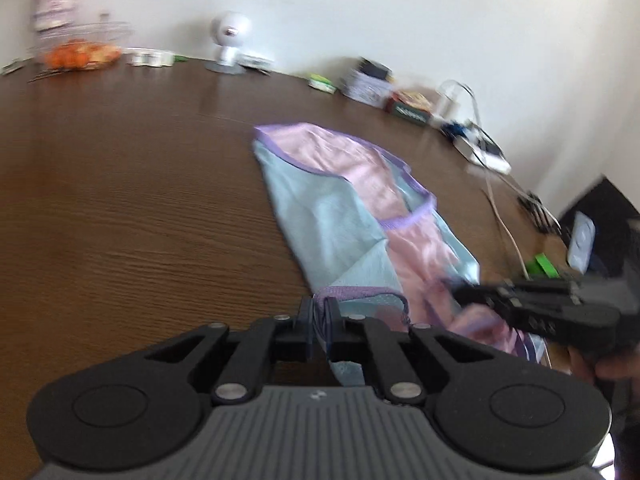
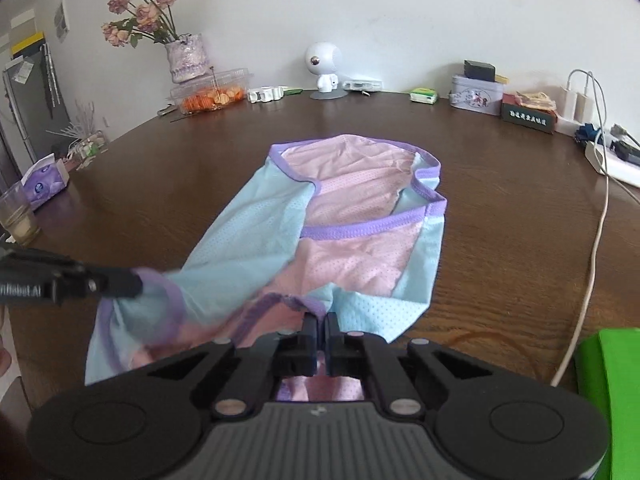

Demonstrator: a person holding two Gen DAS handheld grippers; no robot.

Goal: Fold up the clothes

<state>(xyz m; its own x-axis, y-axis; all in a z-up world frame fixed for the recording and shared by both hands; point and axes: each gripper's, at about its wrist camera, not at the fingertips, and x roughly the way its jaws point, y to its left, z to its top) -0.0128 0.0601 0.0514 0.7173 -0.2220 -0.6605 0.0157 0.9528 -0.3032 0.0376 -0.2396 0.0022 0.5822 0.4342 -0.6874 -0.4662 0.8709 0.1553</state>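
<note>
Left gripper point(image 1: 319, 320): pinching garment point(image 2: 352, 216) hem.
Right gripper point(image 2: 320, 328): pinching near edge.
Progress: nothing folded yet; far half flat beyond jaws.

We count one garment point(image 2: 352, 240), pale blue and pink with purple trim, and two grippers: the left gripper point(image 1: 319, 320) and the right gripper point(image 2: 321, 322), each clamped on its near edge. Far ahead of the right claw we count one vase of dried roses point(image 2: 186, 58), one clear box of orange food point(image 2: 210, 94), one white round-headed figure point(image 2: 324, 64) and one patterned tin point(image 2: 474, 96). Left of that claw: one tissue box point(image 2: 44, 182), one glass point(image 2: 16, 216).
</note>
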